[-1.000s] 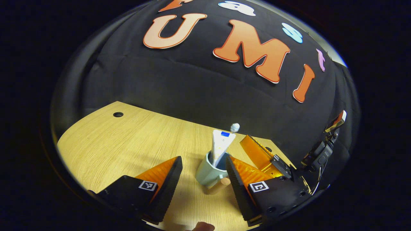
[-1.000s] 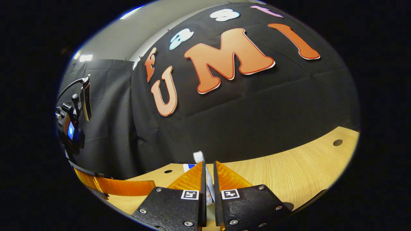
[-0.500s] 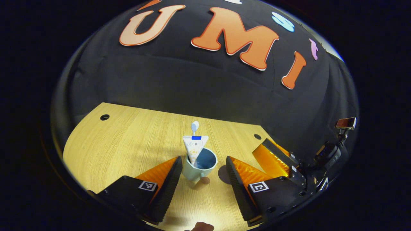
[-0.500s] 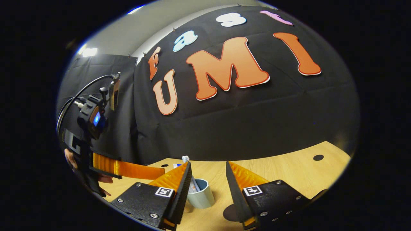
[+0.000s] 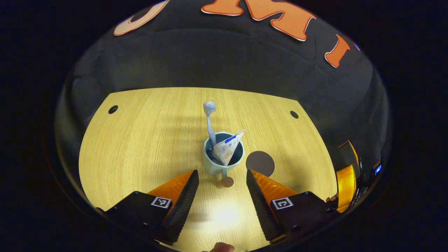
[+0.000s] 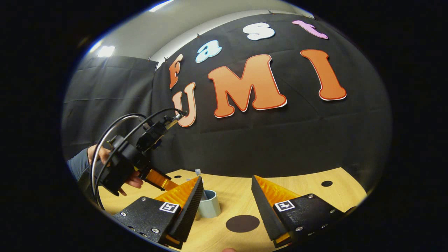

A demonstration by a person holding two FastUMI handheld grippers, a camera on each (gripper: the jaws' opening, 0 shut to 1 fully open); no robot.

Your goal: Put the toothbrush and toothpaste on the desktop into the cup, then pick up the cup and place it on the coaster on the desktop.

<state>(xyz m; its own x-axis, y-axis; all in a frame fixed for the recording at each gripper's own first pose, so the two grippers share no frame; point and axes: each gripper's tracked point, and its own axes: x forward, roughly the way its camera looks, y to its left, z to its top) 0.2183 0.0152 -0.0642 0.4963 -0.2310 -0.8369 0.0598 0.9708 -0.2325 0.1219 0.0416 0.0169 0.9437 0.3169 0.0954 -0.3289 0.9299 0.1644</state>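
in the left gripper view the wooden table (image 5: 147, 133) spreads wide under the camera, and the left tongs (image 5: 221, 182) hang over it with their fingers spread well apart, gripping nothing. between those fingers and a little farther off stands the pale blue cup (image 5: 223, 159), upright on the table, its handle turned toward the camera. the toothbrush (image 5: 209, 119) stands in the cup at its left side, bristle head up, and the toothpaste (image 5: 228, 148) leans inside it to the right, crimped end uppermost. just right of the cup, apart from it, lies the round dark coaster (image 5: 260, 163), flat on the wood and bare. at the far right edge of this view, the orange fingers of the right tongs (image 5: 346, 171) come in low. over in the right gripper view, the left tongs (image 6: 164, 182) show at the left, held in a hand (image 6: 115, 168) with a dark sleeve behind it, cables looping over the top. the right tongs (image 6: 225, 206) are also wide open and hold nothing. the cup (image 6: 209, 204) sits just past the tip of their left finger, partly hidden by it, with the toothbrush head (image 6: 198, 171) poking up above. the coaster (image 6: 242, 223) lies on the table between the two fingers, to the right of the cup and apart from it.
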